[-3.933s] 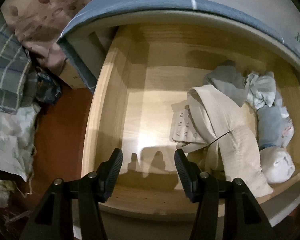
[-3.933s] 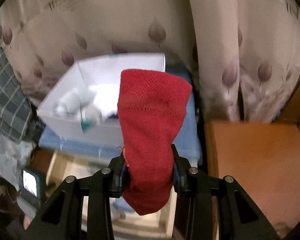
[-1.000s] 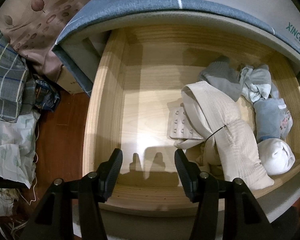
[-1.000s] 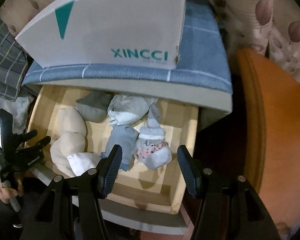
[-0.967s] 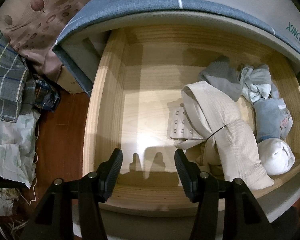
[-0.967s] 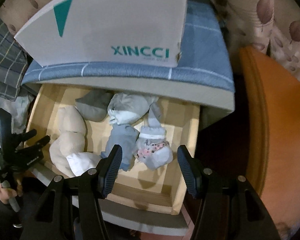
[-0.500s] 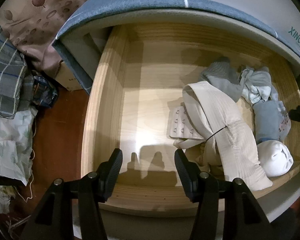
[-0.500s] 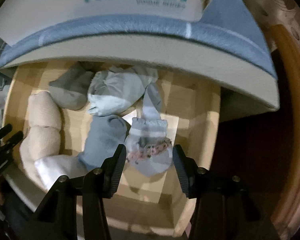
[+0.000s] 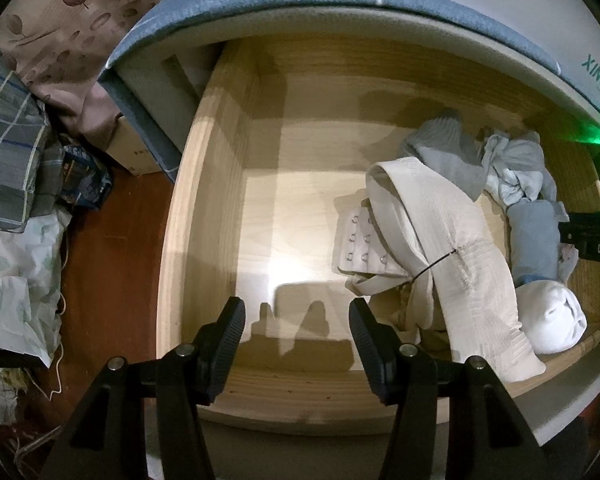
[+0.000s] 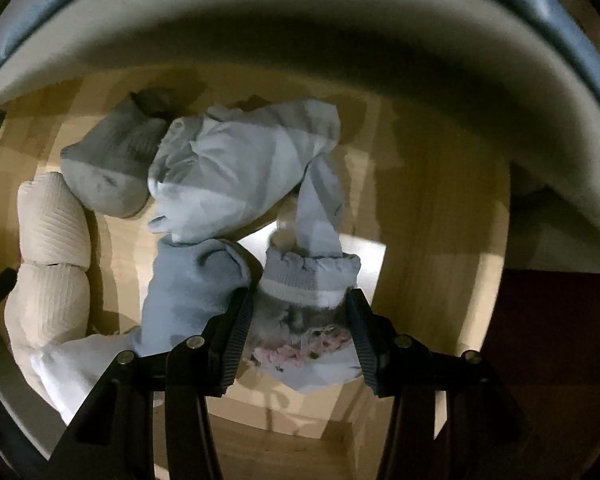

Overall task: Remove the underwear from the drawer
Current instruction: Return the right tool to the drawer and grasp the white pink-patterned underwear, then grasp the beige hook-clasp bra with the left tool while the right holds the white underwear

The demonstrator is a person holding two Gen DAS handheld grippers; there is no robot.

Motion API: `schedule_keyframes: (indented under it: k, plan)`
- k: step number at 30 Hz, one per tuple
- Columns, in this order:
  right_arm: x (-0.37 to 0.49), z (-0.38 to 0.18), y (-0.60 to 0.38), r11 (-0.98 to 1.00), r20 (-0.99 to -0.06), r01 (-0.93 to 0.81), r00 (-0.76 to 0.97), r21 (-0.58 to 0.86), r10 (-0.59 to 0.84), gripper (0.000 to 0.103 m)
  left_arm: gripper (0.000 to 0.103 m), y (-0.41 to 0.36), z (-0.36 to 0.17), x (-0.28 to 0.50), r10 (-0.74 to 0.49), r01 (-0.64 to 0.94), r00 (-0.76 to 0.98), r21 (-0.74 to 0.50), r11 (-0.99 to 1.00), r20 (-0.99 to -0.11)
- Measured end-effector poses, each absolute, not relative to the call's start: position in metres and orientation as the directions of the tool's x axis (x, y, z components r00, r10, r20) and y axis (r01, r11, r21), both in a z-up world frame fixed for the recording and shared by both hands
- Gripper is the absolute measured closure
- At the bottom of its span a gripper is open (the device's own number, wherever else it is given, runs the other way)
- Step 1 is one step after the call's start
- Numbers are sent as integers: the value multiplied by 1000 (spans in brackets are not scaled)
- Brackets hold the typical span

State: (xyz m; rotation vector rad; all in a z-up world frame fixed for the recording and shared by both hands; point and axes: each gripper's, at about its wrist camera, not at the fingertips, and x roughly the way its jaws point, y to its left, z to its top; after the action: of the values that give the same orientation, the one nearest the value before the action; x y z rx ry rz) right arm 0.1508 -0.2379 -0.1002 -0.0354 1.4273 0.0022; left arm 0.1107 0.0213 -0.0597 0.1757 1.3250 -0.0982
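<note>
Now the right tongs (image 10: pixel 298 316) sit low inside the drawer (image 9: pixel 204 208), where a second ago they hung above it with the white box in view; their jaws narrowed over that second, and a floral-patterned piece of underwear (image 10: pixel 304 340) lies between them, both pads against its sides, so they look clamped on it. The left tongs (image 9: pixel 296 322) have stayed put over the bare left half of the drawer, spread apart with nothing between them. The underwear is pale grey-blue with a ribbed white-edged band and a pink flowered patch (the rest is bunched and hard to read), lying at the right front of the drawer beside a blue folded piece (image 10: pixel 188 292). Around it lie a grey sock (image 10: pixel 112 168), a crumpled pale cloth (image 10: pixel 236 176) and a cream ribbed garment (image 9: pixel 460 264). Outside, a red-brown floor (image 9: pixel 104 280) and a plaid cloth (image 9: pixel 8 152) show at left.
</note>
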Motion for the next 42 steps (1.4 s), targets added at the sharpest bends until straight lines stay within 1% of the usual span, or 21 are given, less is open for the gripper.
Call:
schedule_keyframes:
  k: [4, 6, 9, 15, 20, 25, 27, 30, 35, 38, 42]
  plan:
    - [150, -106, -227, 995, -989, -58, 129, -76, -68, 55, 48, 19, -61, 110, 32, 177, 235, 75, 981, -971]
    - [151, -109, -222, 993, -989, -68, 120, -93, -85, 58, 48, 19, -62, 110, 37, 179, 234, 81, 980, -972]
    - [147, -116, -218, 996, -994, -51, 91, -73, -68, 64, 48, 19, -61, 110, 36, 178, 234, 80, 981, -971]
    - [134, -121, -216, 1000, -999, 9, 38, -23, -23, 68, 48, 20, -62, 110, 27, 182, 220, 68, 981, -975]
    - [123, -126, -208, 999, -1000, 32, -20, 10, 10, 69, 48, 15, -63, 110, 0, 207, 193, 41, 978, -981]
    - [121, -130, -215, 997, -999, 77, -38, 30, 33, 70, 48, 7, -55, 107, 7, 238, 197, 55, 970, -980]
    - [120, -134, -220, 995, -998, 92, -40, 42, 45, 72, 48, 5, -51, 108, -11, 245, 185, 36, 969, -983]
    - [117, -137, -223, 995, -998, 92, -33, 41, 45, 72, 48, 0, -42, 112, -45, 237, 157, -7, 971, -987]
    - [108, -146, -218, 994, -999, 104, -13, 36, 38, 72, 48, -17, -29, 118, -37, 254, 133, -2, 967, -990]
    - [101, -146, -212, 994, -999, 102, -2, 36, 36, 72, 48, -26, -27, 126, -64, 230, 97, -41, 972, -993]
    - [74, -145, -219, 995, -999, 97, 18, 34, 32, 71, 48, -37, -22, 133, -64, 220, 104, -40, 975, -993]
